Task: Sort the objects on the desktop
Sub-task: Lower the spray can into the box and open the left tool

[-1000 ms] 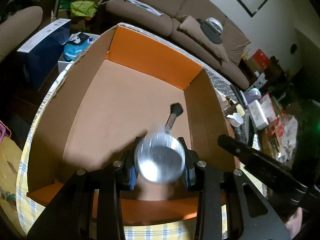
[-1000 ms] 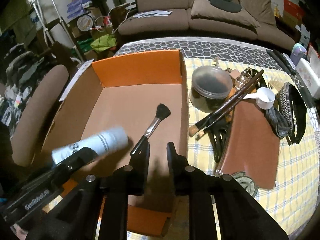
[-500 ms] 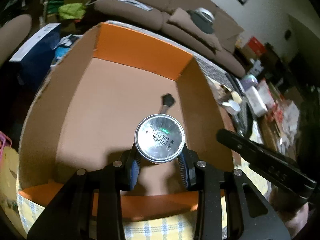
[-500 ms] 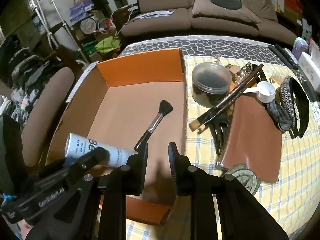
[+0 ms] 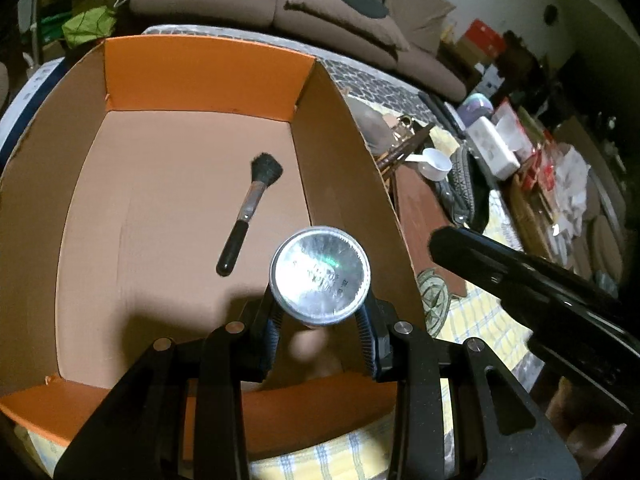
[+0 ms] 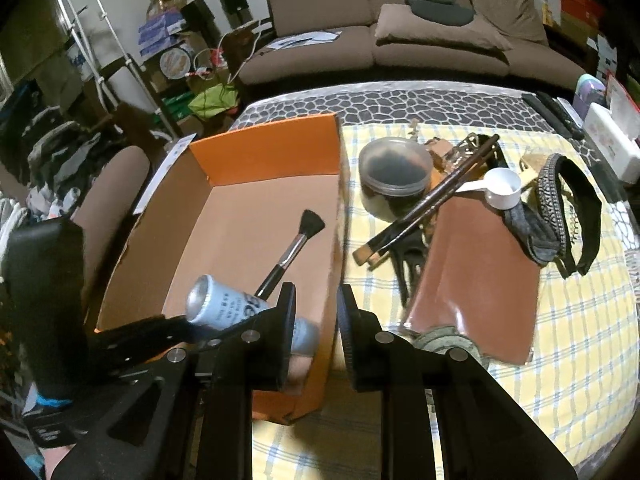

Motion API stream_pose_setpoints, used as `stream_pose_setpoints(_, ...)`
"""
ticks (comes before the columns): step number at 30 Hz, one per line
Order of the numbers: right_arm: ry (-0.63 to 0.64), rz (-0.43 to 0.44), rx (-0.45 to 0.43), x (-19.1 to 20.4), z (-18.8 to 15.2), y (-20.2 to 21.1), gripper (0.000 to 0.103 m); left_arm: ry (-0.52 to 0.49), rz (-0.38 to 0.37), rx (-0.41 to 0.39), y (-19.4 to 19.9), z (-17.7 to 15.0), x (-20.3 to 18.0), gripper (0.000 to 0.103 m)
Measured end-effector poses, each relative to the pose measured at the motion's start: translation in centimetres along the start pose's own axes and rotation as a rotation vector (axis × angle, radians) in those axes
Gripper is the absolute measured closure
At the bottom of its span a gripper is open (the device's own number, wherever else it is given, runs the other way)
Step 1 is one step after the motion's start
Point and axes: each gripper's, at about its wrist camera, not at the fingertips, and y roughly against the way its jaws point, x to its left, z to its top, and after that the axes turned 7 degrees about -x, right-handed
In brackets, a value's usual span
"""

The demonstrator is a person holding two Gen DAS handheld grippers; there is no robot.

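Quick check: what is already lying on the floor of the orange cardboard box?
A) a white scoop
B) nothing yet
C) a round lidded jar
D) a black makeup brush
D: the black makeup brush lies on the box floor, while the can is held above it in the left gripper.

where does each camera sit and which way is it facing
Left wrist: on the left gripper, angled down into the cardboard box; its jaws clamp a silver can, the right gripper's arm crossing at right.
Right wrist: on the right gripper, angled down over the box's right wall toward the cluttered checked tablecloth; its jaws hold nothing.
Shared: box, can, makeup brush, white scoop, sofa.
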Motion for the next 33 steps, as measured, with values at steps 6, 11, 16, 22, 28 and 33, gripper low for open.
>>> stream_pose_setpoints(6,-0.019,0.002,-0.006,-1.4,0.0,0.2,0.081,0.048,-0.01,-0.006,-1.5,1.9,1.1,0.071)
stream_pose_setpoints(11,-0.028,0.0,-0.001,-2.4,-0.1,0.0,0.08,0.075,-0.017,-0.009,-2.6,2.6,1.4,0.072)
stream_pose_setpoints(16,-0.048,-0.006,0.006,-3.6,-0.4,-0.5,0.08,0.041,0.012,0.018,-3.9,3.1,0.5,0.072)
stream_pose_setpoints(22,-0.052,-0.02,0.019,-5.0,-1.1,-0.4,0.08,-0.042,0.042,0.113,-5.9,2.9,-1.1,0.075)
stream_pose_setpoints(28,-0.083,-0.024,0.024,-6.3,-1.6,-0.6,0.08,-0.039,0.039,0.143,-5.7,2.0,-1.1,0.075)
stream_pose_setpoints(33,-0.076,-0.022,0.025,-6.5,-1.9,-0.4,0.08,0.046,-0.014,0.05,-2.7,2.5,0.1,0.052)
